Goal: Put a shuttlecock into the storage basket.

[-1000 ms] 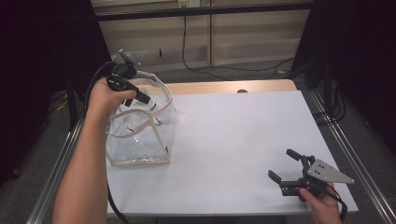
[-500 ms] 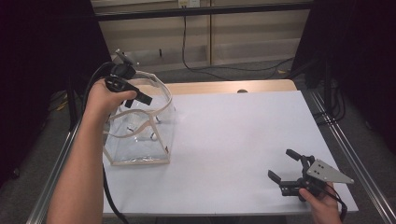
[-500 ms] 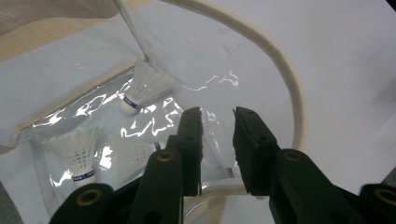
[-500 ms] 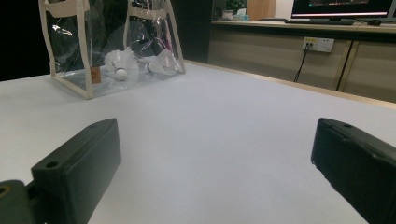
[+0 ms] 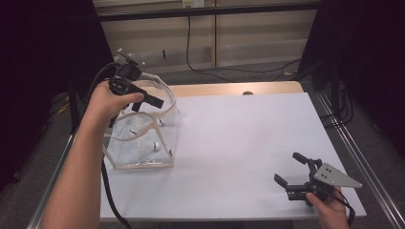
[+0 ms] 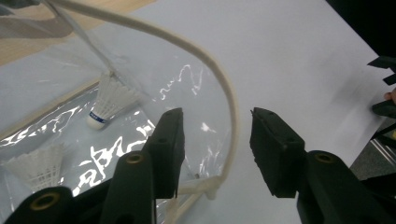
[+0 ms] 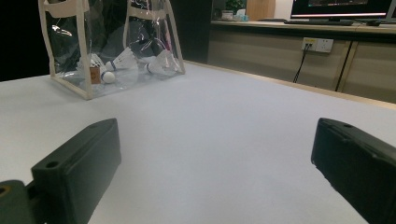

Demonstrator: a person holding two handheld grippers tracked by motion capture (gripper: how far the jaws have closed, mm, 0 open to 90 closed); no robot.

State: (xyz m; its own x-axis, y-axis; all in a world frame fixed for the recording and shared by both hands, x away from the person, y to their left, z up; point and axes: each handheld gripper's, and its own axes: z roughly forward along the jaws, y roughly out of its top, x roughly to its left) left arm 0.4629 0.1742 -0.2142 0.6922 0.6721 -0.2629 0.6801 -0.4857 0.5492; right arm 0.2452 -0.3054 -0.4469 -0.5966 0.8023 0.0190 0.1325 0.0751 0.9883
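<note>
Bag: clear plastic tote bag [image 5: 143,143] with cream fabric trim, upright at table's left edge
Contents: white feather shuttlecocks [image 6: 109,102] on bag floor
Left gripper [image 6: 215,154]: jaws just opening, cream handle [image 6: 224,84] between, unpinched
Right gripper [image 5: 296,171]: spread wide, empty

bag [image 5: 143,143]: table [image 5: 239,143] left | shuttlecocks [image 6: 109,102]: in bag | right tool [image 5: 298,176]: table's near right corner
</note>
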